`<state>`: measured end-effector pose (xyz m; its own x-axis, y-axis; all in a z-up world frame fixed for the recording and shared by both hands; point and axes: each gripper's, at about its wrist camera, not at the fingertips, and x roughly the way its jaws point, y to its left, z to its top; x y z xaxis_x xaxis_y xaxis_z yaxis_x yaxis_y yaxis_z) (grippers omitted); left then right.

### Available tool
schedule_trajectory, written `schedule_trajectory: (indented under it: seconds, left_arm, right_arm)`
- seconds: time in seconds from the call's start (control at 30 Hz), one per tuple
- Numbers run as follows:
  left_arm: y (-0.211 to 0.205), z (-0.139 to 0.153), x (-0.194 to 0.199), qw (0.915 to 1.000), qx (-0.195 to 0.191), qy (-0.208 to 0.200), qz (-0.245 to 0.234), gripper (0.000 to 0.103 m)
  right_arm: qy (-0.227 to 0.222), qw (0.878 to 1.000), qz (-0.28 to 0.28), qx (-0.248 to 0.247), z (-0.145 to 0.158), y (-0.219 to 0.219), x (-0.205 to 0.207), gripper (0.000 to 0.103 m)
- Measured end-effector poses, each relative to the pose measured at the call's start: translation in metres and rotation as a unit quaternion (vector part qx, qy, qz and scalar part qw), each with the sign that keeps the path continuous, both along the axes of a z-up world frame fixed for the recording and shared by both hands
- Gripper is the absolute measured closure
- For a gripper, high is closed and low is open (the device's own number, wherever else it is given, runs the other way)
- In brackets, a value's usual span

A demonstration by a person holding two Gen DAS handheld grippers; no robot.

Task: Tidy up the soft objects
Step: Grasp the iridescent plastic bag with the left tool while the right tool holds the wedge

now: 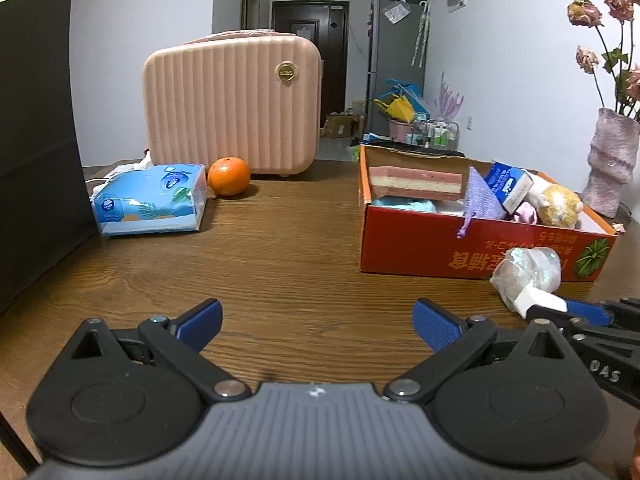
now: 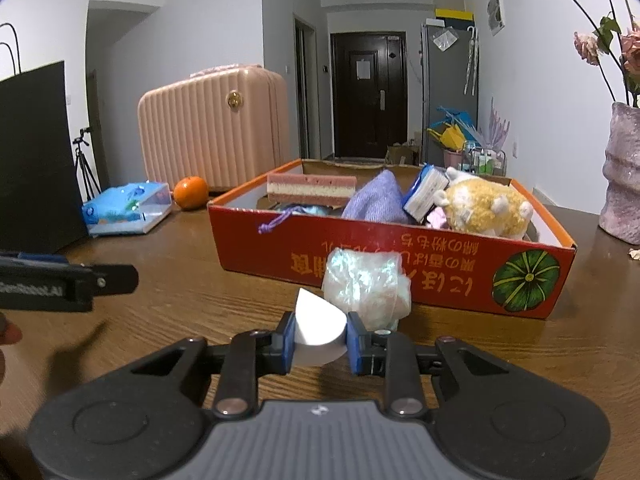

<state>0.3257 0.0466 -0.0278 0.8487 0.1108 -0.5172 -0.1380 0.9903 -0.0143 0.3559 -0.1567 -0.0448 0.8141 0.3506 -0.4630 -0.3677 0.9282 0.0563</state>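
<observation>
My right gripper is shut on a white cone with an iridescent crinkly bundle, held just above the table in front of the red cardboard box. The bundle and right gripper also show in the left wrist view, against the box front. The box holds a pink-and-cream sponge, a purple pouch, a blue tissue pack and a yellow plush toy. My left gripper is open and empty over the wooden table.
A blue tissue packet and an orange lie at the left in front of a pink ribbed case. A black bag stands at the far left. A pink vase with dried roses stands right of the box.
</observation>
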Motion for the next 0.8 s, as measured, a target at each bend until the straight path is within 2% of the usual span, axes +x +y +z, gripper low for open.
schedule_trajectory:
  seconds: [0.43, 0.8]
  left_arm:
    - [-0.009, 0.001, 0.005, 0.9997, 0.008, -0.002, 0.024, 0.000]
    - [-0.052, 0.003, 0.016, 0.9999, 0.015, -0.003, -0.005, 0.000]
  right_arm:
    - [-0.036, 0.999, -0.006, 0.020, 0.010, -0.015, -0.008, 0.078]
    - [-0.045, 0.998, -0.033, 0.035, 0.014, -0.047, -0.002, 0.078]
